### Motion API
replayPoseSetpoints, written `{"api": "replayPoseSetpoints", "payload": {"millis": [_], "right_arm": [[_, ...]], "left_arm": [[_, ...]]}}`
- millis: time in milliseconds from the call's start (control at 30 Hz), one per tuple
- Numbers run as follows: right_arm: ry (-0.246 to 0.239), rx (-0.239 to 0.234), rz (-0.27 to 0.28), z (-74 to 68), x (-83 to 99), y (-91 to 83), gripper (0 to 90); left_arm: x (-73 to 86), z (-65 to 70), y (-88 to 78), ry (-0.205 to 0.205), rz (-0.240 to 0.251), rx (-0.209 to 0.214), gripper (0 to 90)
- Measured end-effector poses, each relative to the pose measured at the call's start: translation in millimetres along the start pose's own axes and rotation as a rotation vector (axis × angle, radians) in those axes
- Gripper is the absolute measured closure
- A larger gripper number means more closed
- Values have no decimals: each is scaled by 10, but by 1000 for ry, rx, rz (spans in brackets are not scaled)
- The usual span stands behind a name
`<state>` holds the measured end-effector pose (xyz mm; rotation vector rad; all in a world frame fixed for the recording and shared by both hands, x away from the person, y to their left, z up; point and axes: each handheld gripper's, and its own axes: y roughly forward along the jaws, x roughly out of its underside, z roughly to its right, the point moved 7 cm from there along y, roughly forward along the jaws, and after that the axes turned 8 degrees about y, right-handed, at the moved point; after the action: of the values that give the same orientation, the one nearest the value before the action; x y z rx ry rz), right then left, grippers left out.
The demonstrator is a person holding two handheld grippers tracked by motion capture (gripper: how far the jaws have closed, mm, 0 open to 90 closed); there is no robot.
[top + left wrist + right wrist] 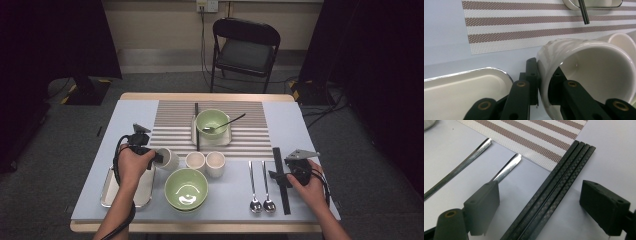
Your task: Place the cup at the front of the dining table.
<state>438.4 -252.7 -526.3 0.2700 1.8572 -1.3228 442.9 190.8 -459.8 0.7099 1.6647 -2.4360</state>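
The left tool [543,82] was closed on the wall of a cream cup [589,75]: one jaw pressed the outside of the rim, the other sat inside the mouth. The cup was tipped over on its side, its opening facing the camera in the left gripper view. In the high view the same cup [167,158] hung at the front edge of the striped mat [175,131], just beside the upper right corner of a metal tray [111,192] and near two further cream cups [205,162] standing upright on the surface [295,127].

The right tool [541,205] stood open, its jaws well apart and pressing on nothing. Between them lay a bundle of black chopsticks [559,187] flat on the surface, touched by neither jaw as far as could be seen. Two spoon handles [506,167] lay just beside the left-hand jaw.

Farther out, a green bowl [186,189] stood at the near edge, and a second green bowl [212,122] with a spoon in it sat on a small tray on the mat.
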Motion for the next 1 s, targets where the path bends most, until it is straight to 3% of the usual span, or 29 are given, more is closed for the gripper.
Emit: {"api": "replayPoseSetpoints", "payload": {"millis": [1000], "right_arm": [[0,1,0,1,0,-1,154]], "left_arm": [[-183,-17,5,-1,7,-17,821]]}}
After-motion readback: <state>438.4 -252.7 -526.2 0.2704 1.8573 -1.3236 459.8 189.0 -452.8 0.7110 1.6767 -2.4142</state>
